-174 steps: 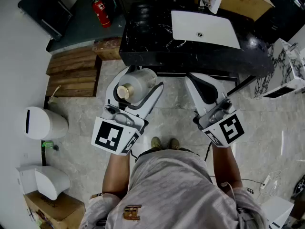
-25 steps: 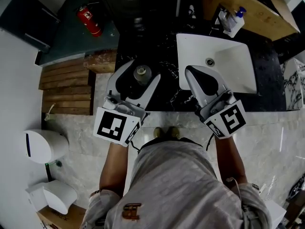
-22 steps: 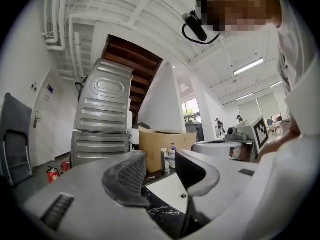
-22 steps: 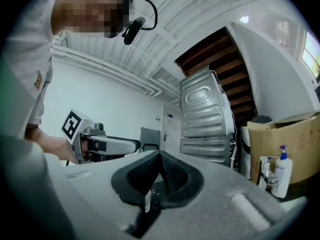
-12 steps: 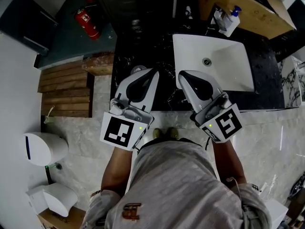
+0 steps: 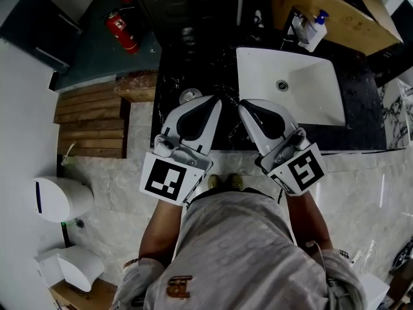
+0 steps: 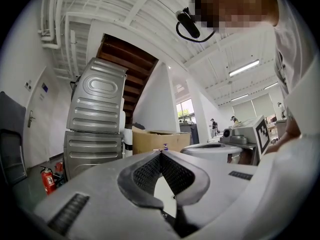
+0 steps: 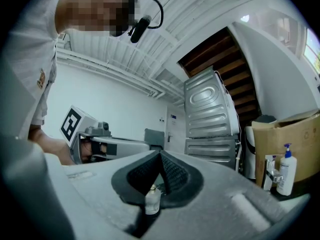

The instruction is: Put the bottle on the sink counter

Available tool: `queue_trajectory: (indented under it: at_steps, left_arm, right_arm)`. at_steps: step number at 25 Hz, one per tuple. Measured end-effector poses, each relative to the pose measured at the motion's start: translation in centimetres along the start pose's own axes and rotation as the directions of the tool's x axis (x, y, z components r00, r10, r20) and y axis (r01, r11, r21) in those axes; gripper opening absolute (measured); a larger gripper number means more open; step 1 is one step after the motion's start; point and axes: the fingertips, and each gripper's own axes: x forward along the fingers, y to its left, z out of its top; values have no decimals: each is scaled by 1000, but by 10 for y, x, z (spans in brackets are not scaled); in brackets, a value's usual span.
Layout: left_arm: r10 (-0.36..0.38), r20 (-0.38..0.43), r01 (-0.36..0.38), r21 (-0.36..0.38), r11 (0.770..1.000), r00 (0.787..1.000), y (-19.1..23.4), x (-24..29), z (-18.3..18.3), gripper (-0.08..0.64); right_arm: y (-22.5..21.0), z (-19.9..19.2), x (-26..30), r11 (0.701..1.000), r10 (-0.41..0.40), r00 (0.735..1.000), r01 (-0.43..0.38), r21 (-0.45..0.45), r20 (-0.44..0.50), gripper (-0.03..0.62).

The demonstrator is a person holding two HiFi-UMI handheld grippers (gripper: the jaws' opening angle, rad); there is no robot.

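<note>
now left tool (image 6: 216, 99) and right tool (image 6: 241, 103) are pressed together, empty; cylindrical bottle (image 6: 188, 96) stands on veined black counter (image 6: 193, 66).

Red fire extinguisher (image 6: 121, 30), wooden pallet (image 6: 90, 124), soap dispenser (image 6: 311, 31)

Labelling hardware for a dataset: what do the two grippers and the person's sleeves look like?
The left gripper and right gripper are white tapered shells with black ribbed pads and a black-and-white marker cube behind. The person wears a grey short-sleeved shirt.

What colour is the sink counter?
The sink counter is black with white marble-like veining. It shows best in the head view.
</note>
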Motion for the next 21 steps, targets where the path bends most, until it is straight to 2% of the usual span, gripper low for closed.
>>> queue_trajectory:
  at_steps: [21]
  left_arm:
    - [-1, 1, 1, 4, 1000, 1000, -6, 6, 3, 2]
  right_arm:
    - [-10, 1, -8, 1000, -11, 1000, 11, 11, 9, 0]
